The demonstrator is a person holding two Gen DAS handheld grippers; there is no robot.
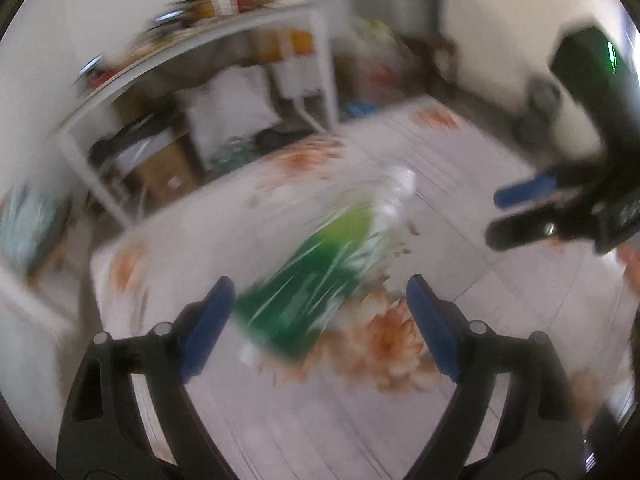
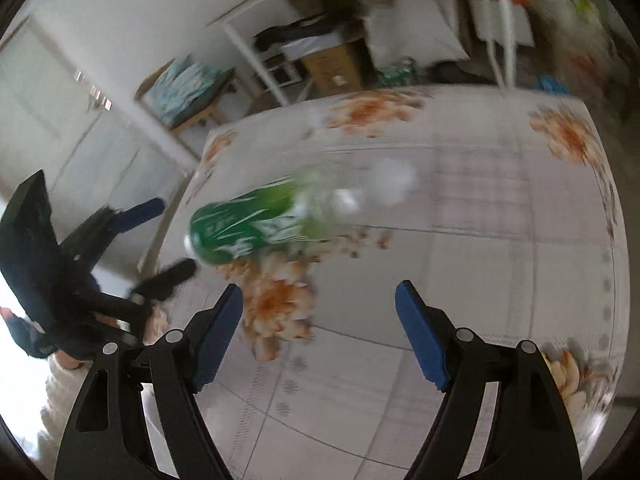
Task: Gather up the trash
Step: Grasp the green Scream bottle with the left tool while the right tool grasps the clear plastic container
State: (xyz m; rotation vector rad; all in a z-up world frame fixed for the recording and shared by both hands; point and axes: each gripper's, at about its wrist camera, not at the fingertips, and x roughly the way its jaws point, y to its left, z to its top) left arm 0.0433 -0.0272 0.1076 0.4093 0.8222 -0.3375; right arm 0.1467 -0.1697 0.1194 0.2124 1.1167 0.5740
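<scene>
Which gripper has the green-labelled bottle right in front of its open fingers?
The left gripper: the bottle lies on the flowered tablecloth straight ahead of its open fingers. The right gripper, also open, has the bottle off to one side.

A bottle [image 2: 280, 220] lies on its side on the table [image 2: 480, 280] in front of you, near the table's left edge. Your left gripper [image 2: 168, 240] is off to the left of the bottle. Your right gripper [image 2: 320, 336] hangs over the table, nearer to you than the bottle. Behind the table stands a shelf [image 1: 192, 52] with boxes [image 2: 336, 64] under it.
</scene>
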